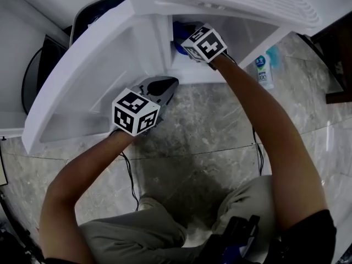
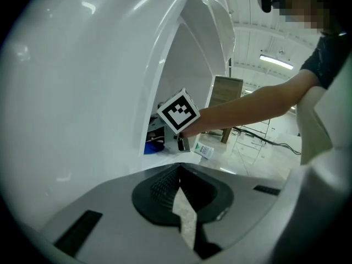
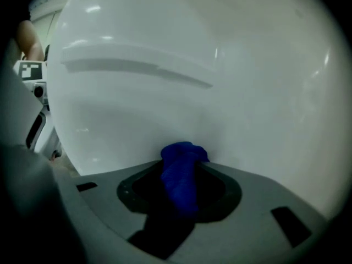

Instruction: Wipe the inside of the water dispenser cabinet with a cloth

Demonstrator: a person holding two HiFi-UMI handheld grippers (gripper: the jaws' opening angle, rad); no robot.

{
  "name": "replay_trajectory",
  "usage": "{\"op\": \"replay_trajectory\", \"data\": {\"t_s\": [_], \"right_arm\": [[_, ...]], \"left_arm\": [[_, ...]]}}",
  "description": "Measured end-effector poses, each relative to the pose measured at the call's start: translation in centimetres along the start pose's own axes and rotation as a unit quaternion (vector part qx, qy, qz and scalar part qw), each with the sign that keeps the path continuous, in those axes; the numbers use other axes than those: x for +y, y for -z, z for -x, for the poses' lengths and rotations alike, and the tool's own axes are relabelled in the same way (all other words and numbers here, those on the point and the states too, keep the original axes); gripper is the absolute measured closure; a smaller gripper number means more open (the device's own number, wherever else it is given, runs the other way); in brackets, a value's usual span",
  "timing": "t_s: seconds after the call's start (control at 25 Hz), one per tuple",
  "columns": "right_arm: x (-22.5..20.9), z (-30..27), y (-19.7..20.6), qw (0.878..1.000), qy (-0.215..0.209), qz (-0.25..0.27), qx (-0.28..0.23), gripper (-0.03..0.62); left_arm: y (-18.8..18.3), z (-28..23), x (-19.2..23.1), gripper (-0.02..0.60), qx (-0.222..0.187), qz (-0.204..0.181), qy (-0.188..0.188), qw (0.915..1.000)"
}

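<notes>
The white water dispenser cabinet (image 1: 242, 23) stands with its door (image 1: 82, 76) swung out to the left. My right gripper (image 1: 186, 42) reaches into the opening, shut on a bunched blue cloth (image 3: 181, 175). The cloth rests against the white inner wall (image 3: 192, 81) and shows as a blue patch (image 1: 179, 34) in the head view. My left gripper (image 1: 170, 83) is shut with nothing in it, its tips beside the door's inner face near the cabinet's lower edge. From the left gripper view I see the right gripper's marker cube (image 2: 179, 110) and the cloth (image 2: 154, 146) inside.
A small bottle with a blue-and-white label (image 1: 265, 69) stands on the marbled floor (image 1: 209, 125) right of the cabinet. Black cables (image 1: 131, 175) run over the floor by my knees. A dark round object (image 1: 33, 76) sits behind the door at left.
</notes>
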State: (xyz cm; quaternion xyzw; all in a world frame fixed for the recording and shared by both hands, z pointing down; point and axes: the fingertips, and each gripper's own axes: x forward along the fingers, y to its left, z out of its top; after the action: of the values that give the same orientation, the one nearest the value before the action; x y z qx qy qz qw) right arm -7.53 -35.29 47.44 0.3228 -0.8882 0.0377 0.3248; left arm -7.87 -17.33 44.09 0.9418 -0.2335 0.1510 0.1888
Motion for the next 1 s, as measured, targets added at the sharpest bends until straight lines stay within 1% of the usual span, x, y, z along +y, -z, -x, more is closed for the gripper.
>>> {"op": "replay_trajectory", "data": {"t_s": [0.08,0.16,0.28,0.36,0.4,0.48,0.64,0.72,0.8,0.88,1.0], "right_arm": [[-0.4,-0.1,-0.1,1.0,0.005,-0.014,0.001,0.464],[0.1,0.4,-0.1,1.0,-0.004,-0.019,-0.006,0.464],[2.2,1.6,0.3,0.998,-0.051,0.011,-0.027,0.464],[3.0,2.0,0.5,0.997,-0.07,0.025,-0.032,0.464],[3.0,1.9,0.5,0.997,-0.069,0.032,-0.028,0.464],[2.5,1.4,0.4,0.998,-0.052,0.044,-0.015,0.462],[0.0,-0.1,0.0,0.999,0.007,0.05,0.01,0.464],[-0.5,-0.4,0.0,0.999,0.014,0.046,0.014,0.462],[-0.5,-0.3,0.1,0.999,0.015,0.032,0.004,0.462],[0.0,0.2,0.1,1.0,-0.002,0.013,-0.01,0.464],[2.1,1.7,0.0,0.997,-0.066,-0.01,-0.031,0.462]], "left_arm": [[0.2,0.2,0.3,0.575,0.002,0.004,-0.003,1.0],[0.1,0.3,0.5,0.575,-0.002,0.011,-0.004,0.9999],[-0.5,0.2,0.8,0.575,-0.009,0.019,-0.004,0.9998],[-0.9,0.0,0.9,0.575,-0.011,0.016,-0.005,0.9998],[-1.0,0.0,0.9,0.575,-0.012,0.016,-0.004,0.9998],[-1.0,0.0,0.6,0.575,-0.013,0.016,-0.001,0.9998],[-0.6,0.5,0.3,0.575,-0.01,0.021,0.002,0.9997],[-0.2,0.8,0.3,0.575,-0.007,0.024,0.002,0.9997],[0.1,1.0,0.3,0.575,-0.004,0.026,0.004,0.9997],[0.0,1.1,0.3,0.575,-0.004,0.026,0.005,0.9996],[-0.4,0.9,0.5,0.575,-0.007,0.027,0.006,0.9996]]}}
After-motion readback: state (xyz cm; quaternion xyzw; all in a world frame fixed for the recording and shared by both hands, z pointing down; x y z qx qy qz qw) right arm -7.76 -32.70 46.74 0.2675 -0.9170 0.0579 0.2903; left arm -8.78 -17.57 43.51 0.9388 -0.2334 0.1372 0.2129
